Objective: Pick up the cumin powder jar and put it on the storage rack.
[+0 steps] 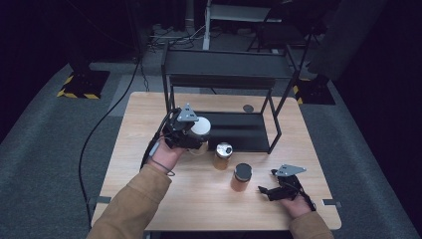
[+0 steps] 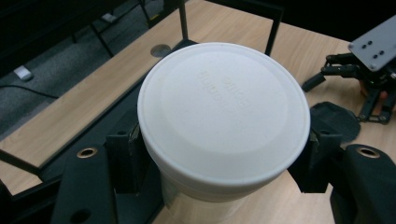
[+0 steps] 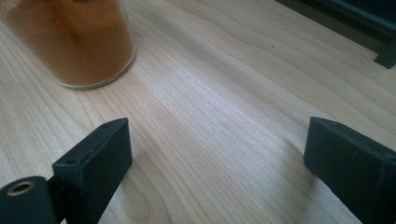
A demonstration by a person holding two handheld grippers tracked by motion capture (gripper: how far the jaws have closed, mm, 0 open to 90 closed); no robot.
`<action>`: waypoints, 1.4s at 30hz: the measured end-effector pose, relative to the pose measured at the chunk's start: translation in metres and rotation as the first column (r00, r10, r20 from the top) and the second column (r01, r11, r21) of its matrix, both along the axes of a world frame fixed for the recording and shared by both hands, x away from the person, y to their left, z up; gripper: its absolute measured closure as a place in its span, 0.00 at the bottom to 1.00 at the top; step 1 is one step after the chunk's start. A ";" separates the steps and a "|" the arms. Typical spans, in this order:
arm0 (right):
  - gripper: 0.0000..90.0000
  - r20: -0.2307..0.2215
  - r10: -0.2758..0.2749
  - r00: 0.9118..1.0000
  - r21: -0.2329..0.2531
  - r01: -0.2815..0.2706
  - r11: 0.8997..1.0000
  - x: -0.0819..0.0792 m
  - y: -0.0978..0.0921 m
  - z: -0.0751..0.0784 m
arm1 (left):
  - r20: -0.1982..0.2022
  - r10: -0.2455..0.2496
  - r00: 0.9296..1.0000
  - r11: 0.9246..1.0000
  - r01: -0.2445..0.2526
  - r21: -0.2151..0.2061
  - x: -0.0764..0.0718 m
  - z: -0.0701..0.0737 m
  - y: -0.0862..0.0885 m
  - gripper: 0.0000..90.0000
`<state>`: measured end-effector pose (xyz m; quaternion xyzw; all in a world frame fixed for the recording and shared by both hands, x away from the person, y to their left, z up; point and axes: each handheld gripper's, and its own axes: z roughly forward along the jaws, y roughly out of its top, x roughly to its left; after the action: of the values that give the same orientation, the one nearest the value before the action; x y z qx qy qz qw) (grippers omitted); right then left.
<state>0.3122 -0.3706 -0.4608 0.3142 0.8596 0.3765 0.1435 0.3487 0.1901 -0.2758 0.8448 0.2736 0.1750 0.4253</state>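
Observation:
My left gripper is shut on a white-lidded jar, held just in front of the black shelf rack at the table's middle left. In the left gripper view the white lid sits between the two jaws, which press on the jar's sides. Two amber jars stand on the table: one with a silvery lid, one with a black lid. Right of the black-lidded jar, my right gripper rests low and open. Its view has that amber jar at top left, beyond the spread gripper.
The rack's lower black shelf lies right behind the held jar, with its posts at the sides. A round grommet sits in the wooden tabletop behind the rack. Bare wood spreads along the front edge.

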 end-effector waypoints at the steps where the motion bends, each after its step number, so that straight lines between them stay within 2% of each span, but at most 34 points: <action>1: 0.08 0.000 0.000 1.000 0.000 0.000 1.000 0.000 0.000 0.000 | -0.003 0.004 1.000 1.000 -0.004 0.001 0.003 -0.001 0.000 0.37; 8: 0.08 0.000 0.000 1.000 0.000 0.000 1.000 0.000 0.000 0.000 | -0.039 0.042 0.998 0.999 -0.040 0.037 0.029 -0.012 -0.004 0.37; 18: 0.08 -0.001 -0.003 1.000 0.001 0.003 1.000 0.000 0.000 0.000 | -0.059 0.094 0.994 0.992 -0.088 0.090 0.055 -0.032 -0.021 0.37; 26: 0.09 0.000 -0.002 1.000 0.001 0.002 1.000 0.000 0.000 0.000 | -0.084 0.118 0.989 0.989 -0.109 0.102 0.071 -0.041 -0.027 0.37; 30: 0.09 0.000 -0.002 1.000 0.001 0.002 1.000 0.000 0.000 0.000 | -0.120 0.140 0.983 0.984 -0.125 0.124 0.080 -0.044 -0.029 0.37; 33: 0.09 0.000 -0.003 1.000 0.001 0.003 1.000 0.000 0.000 0.000 | -0.132 0.149 0.980 0.982 -0.132 0.135 0.084 -0.046 -0.031 0.37; 38: 0.09 0.000 -0.004 1.000 0.002 0.004 1.000 0.000 0.001 0.000 | -0.128 0.166 0.978 0.980 -0.149 0.132 0.085 -0.049 -0.034 0.37; 42: 0.09 0.000 -0.006 1.000 0.002 0.006 1.000 0.000 0.001 0.000 | -0.145 0.172 0.974 0.979 -0.152 0.139 0.089 -0.051 -0.037 0.37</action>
<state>0.3117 -0.3697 -0.4609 0.3168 0.8584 0.3768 0.1442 0.4381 0.1527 -0.3265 0.8560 0.3623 0.1596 0.3324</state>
